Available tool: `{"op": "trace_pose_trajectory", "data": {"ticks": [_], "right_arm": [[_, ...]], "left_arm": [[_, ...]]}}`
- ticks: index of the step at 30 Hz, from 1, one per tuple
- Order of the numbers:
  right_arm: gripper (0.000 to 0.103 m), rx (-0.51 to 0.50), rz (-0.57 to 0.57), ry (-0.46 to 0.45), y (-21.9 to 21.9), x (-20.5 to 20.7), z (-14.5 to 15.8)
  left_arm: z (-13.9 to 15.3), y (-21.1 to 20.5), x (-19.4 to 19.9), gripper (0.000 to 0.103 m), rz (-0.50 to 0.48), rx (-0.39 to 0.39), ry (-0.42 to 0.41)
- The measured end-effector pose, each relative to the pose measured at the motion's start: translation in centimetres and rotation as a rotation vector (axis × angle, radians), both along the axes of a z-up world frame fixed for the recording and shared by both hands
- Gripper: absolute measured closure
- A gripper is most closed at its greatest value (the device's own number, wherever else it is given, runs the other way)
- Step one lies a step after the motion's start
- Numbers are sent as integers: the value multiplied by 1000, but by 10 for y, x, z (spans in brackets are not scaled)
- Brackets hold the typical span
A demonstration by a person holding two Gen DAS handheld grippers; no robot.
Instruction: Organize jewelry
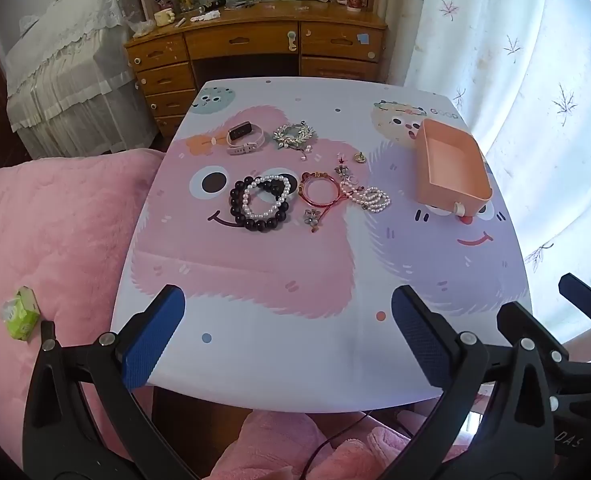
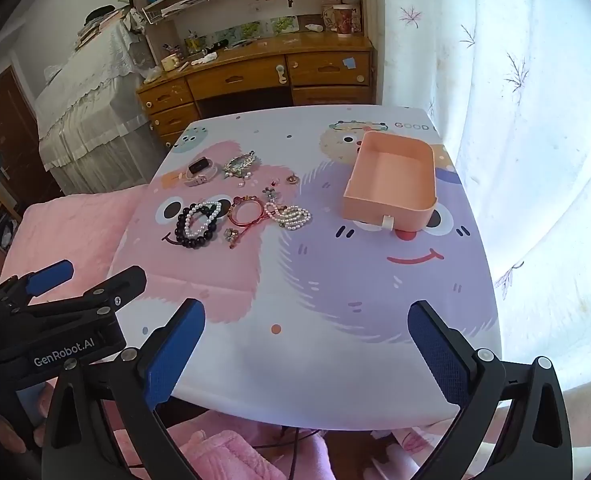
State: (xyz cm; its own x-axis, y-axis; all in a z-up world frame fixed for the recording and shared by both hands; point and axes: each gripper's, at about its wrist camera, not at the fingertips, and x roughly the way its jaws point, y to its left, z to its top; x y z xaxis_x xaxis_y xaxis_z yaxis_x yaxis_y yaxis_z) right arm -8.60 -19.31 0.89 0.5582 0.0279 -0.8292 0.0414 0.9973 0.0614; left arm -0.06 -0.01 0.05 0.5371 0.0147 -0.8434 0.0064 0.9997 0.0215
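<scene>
Nearest, the left gripper (image 1: pixel 287 332) and right gripper (image 2: pixel 307 350) hang over the table's (image 1: pixel 315 360) near edge, both jaws spread fully wide with nothing between them. Nothing stands between the grippers and the jewelry. At 12 o'clock lie 1 dark bead bracelet (image 1: pixel 255 208) overlapped by 1 pearl bracelet (image 1: pixel 265 196), 1 red bangle (image 1: pixel 319 190), 1 pearl cluster (image 1: pixel 371 199). Farther: 1 watch (image 1: pixel 244 136), 1 brooch (image 1: pixel 294 135); small pieces between are indistinct. At 1 o'clock, 1 empty orange box (image 1: pixel 451 168). Beyond, 1 wooden desk (image 1: pixel 255 40).
</scene>
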Motion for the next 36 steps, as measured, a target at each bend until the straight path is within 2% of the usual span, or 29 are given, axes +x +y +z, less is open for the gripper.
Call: {"op": "trace_pose_trajectory", "data": {"ticks": [12,14,36], "right_arm": [[0,-10,13,2,5,6,-6],[0,-14,15,2,7,6,-3],[0,0,9,-1,-11,11,-3]], "left_arm": [[16,-11,-3,0,-4,12,4],[5,-8,3,0,-7,9,5],[-1,-14,3,0,-28,25,-5]]}}
